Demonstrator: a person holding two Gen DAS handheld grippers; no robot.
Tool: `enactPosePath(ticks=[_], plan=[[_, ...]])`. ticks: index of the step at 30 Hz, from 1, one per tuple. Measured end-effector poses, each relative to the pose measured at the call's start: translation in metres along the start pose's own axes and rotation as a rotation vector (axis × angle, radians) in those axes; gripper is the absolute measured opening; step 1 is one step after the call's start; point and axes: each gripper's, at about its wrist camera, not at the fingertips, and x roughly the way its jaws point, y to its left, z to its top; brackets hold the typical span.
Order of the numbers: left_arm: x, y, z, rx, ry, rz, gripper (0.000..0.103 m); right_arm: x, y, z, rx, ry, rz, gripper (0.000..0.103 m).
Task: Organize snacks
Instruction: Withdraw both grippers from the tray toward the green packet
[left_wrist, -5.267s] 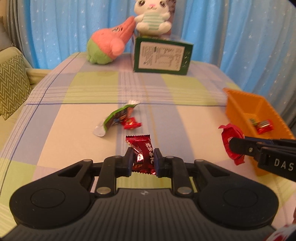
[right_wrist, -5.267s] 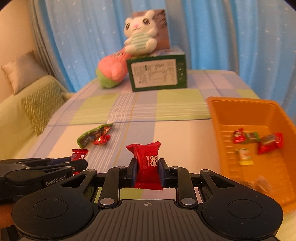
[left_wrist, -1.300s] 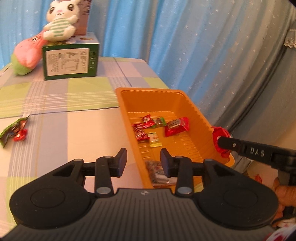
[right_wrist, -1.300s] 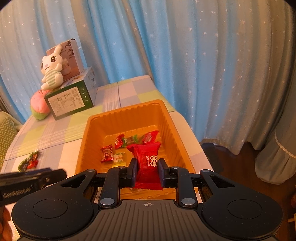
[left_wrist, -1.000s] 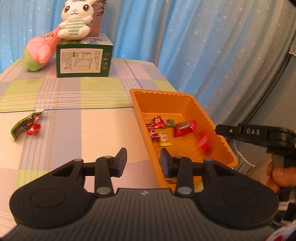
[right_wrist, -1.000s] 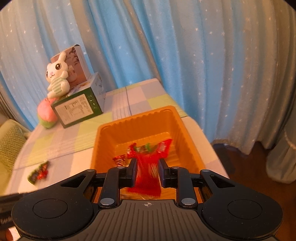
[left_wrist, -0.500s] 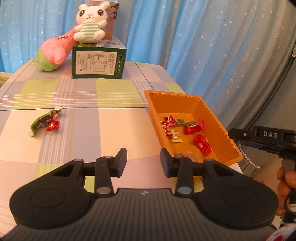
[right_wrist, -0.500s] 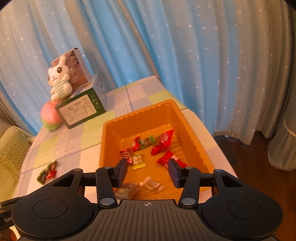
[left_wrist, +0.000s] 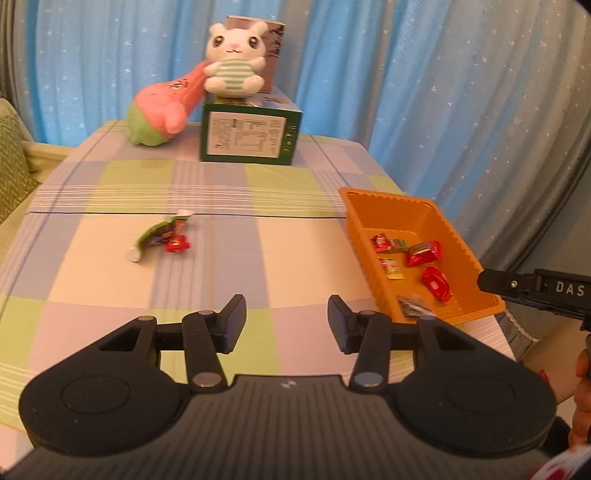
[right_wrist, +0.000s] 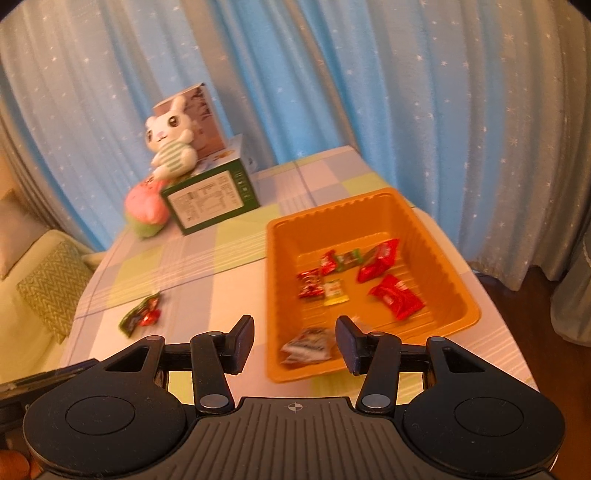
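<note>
The left claw (left_wrist: 284, 319) hangs over the checked table (left_wrist: 258, 258) with nothing between its two fingers, and its jaws are opening wider right now. The right claw (right_wrist: 294, 339) is spread apart too, and it holds nothing. It hovers over the near end of the orange tray (right_wrist: 439, 236).

The orange tray sits at the right edge of the table. Inside it lie the snacks: two big red packets (right_wrist: 397, 296) near the right wall, a few small red candies (right_wrist: 309, 284) near the left wall, a little yellow and white one (right_wrist: 335, 292), and a small green one (right_wrist: 349, 257) at the far end. A clear wrapped snack (right_wrist: 308, 345) lies at the near end (it looks blurry, so I cannot tell what kind it is).

Two snacks are out on the table, well apart from the tray. One is a green packet (left_wrist: 157, 236), and a small red candy (left_wrist: 177, 244) lies touching it.

At the far end of the table stands a green box (left_wrist: 249, 138). A white bunny toy (left_wrist: 232, 61) sits on top of it, and a pink and green plush toy (left_wrist: 162, 110) leans beside it. Blue curtains (left_wrist: 406, 74) with tiny stars hang behind.

In the left claw's view, the tip of the right claw pokes in from the right edge, beside the tray.
</note>
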Motion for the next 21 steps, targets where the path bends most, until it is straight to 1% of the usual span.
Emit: enactPosePath(ticks=[5,12,21], plan=[[-0.015,0.016,-0.005,-0.008,-0.012,0.028,0.048,-0.005,0.018,-0.008,-0.02,0.001,0.015,0.05],[-0.03,0.034,-0.009,-0.007,-0.023,0.071,0.05,-0.004,0.039,-0.015,-0.052,0.011,0.041,0.05],[-0.037,0.052,-0.008,-0.018,-0.037,0.101,0.051,0.004,0.067,-0.022,-0.099,0.024,0.073,0.05]])
